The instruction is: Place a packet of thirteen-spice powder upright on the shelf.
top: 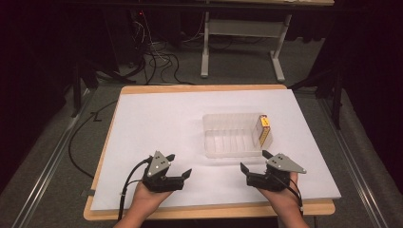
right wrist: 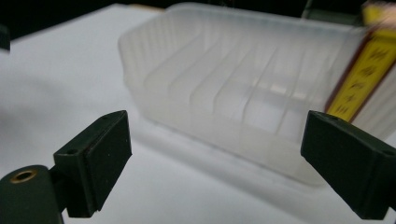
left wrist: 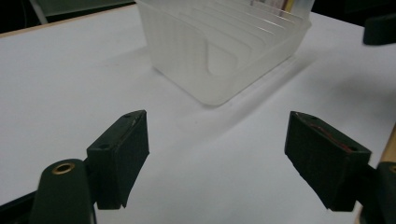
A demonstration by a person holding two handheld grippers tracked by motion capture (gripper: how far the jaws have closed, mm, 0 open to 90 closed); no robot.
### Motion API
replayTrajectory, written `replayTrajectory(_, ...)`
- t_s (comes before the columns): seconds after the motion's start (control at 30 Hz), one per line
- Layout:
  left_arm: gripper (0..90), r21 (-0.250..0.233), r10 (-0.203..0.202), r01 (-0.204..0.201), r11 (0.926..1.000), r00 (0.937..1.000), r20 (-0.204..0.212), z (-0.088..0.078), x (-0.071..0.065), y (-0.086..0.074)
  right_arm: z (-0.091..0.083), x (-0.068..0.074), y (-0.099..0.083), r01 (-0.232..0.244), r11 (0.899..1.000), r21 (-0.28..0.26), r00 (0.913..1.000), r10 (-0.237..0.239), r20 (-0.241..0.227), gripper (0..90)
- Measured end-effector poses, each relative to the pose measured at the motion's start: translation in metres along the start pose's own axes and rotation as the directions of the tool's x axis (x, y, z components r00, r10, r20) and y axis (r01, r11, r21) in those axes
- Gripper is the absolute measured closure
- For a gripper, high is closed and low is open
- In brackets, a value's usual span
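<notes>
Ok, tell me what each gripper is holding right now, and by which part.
Nothing is held. The left gripper and right gripper both stand open over the white sheet, short of the clear slotted tray.

Light falls from above onto the white sheet (top: 166, 123) on the counter (top: 199, 88), which is the brightest area in the high view, while the floor and room around it sink into near black. The clear tray (top: 235, 135) throws only a faint shadow. In both gripper views the near black tongs look soft and the tray blurs toward its far end; the yellow box (right wrist: 362, 77) is smeared and slightly overexposed.
</notes>
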State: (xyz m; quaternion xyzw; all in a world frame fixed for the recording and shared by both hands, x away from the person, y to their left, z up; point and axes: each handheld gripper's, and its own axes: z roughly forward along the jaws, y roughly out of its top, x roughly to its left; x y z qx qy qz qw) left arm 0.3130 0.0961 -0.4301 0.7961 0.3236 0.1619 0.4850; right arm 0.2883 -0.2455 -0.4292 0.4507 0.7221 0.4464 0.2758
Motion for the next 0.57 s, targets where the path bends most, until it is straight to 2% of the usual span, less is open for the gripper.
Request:
replayTrajectory(0.03, 21.8, 0.005, 0.004, -0.004, 1.0, 1.0, 0.003, 0.002, -0.004, 0.0, 0.001, 0.0, -0.002, 0.025, 1.0, 0.009, 0.9997, -0.025, 0.004, 8.9)
replayTrajectory(0.07, 21.5, 0.007, 0.007, -0.007, 0.9999, 1.0, 0.005, 0.004, -0.008, 0.0, 0.002, -0.001, -0.003, 0.029, 1.0, 0.008, 0.9996, -0.029, 0.002, 9.1)
replayTrajectory(0.13, 21.3, 0.008, 0.014, -0.014, 0.9999, 0.9999, 0.008, 0.006, -0.015, 0.0, 0.001, -0.004, -0.002, 0.017, 1.0, -0.009, 0.9999, -0.017, -0.001, 9.5)
replayTrajectory(0.23, 20.8, 0.009, 0.027, -0.027, 0.9996, 0.9995, 0.013, 0.009, -0.021, 0.0, -0.001, -0.009, -0.002, 0.025, 1.0, -0.016, 0.9997, -0.025, 0.002, 10.1)
replayTrajectory(0.4, 20.8, 0.019, 0.026, -0.026, 0.9995, 0.9996, 0.015, 0.01, -0.02, -0.001, -0.001, -0.021, -0.003, -0.026, 1.0, -0.016, 0.9996, 0.026, 0.008, 11.1)
replayTrajectory(0.57, 20.8, 0.013, 0.029, -0.03, 0.9995, 0.9994, 0.016, 0.006, -0.017, 0.0, 0.002, -0.025, -0.003, -0.036, 0.999, -0.007, 0.999, 0.036, 0.024, 12.1)
